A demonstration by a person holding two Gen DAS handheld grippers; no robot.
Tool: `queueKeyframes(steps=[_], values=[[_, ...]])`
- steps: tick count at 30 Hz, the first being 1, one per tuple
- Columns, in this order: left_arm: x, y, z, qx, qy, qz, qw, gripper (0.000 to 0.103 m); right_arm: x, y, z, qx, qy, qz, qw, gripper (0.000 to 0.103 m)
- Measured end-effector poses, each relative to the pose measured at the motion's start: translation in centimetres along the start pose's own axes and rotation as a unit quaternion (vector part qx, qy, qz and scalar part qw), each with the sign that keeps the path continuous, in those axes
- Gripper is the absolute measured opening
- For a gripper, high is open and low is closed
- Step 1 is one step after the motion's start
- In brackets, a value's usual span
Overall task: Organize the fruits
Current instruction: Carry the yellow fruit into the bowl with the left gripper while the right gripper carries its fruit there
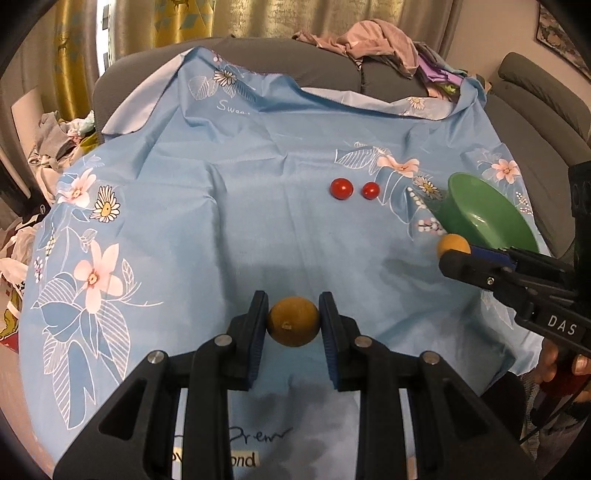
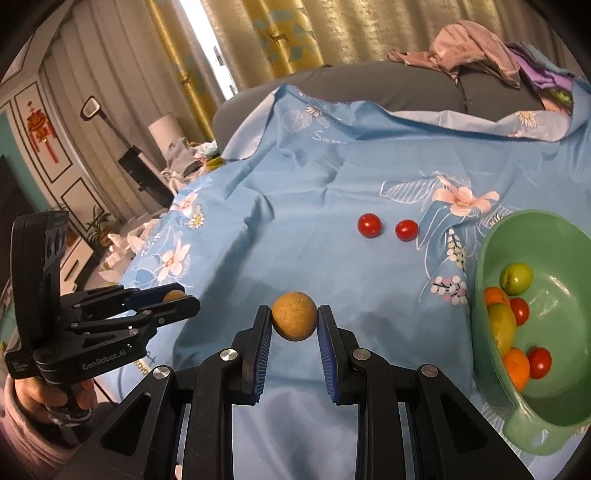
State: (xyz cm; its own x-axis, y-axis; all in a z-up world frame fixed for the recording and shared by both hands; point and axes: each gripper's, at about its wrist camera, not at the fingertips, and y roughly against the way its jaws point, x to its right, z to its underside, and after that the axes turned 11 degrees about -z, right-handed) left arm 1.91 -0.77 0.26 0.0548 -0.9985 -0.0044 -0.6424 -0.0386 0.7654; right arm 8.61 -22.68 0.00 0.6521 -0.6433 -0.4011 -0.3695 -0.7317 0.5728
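1. Your left gripper (image 1: 293,320) pinches 1 brown fruit (image 1: 293,321) above the blue cloth (image 1: 221,221).
2. Your right gripper (image 2: 294,320) pinches another tan fruit (image 2: 294,316).
3. Beyond, 2 tomatoes (image 2: 369,225) lie near the green bowl (image 2: 565,413).

Before me: a light blue floral cloth (image 1: 229,221), creased, printed with pink and white flowers, spread over the surface. Behind it, a grey sofa (image 1: 332,59) with a heap of pink and purple clothes (image 1: 384,44) on its back. Yellow-and-beige curtains (image 2: 280,33) beyond. To my left, a red hanging ornament (image 2: 41,129) on a panelled wall.
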Motion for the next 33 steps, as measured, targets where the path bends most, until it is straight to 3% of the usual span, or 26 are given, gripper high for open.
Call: queueKeyframes(steps=[16,33], values=[[2.2,2.6,-0.3,0.030,-0.026,0.005,0.9992,0.028,-0.7,2.9,0.2,0.035,0.007,0.003,0.999,0.027],[9.4,2.2,-4.0,0.047,-0.090,0.051,0.9935,0.028,4.4,7.5,0.9,0.085,-0.037,0.043,0.995,0.027]])
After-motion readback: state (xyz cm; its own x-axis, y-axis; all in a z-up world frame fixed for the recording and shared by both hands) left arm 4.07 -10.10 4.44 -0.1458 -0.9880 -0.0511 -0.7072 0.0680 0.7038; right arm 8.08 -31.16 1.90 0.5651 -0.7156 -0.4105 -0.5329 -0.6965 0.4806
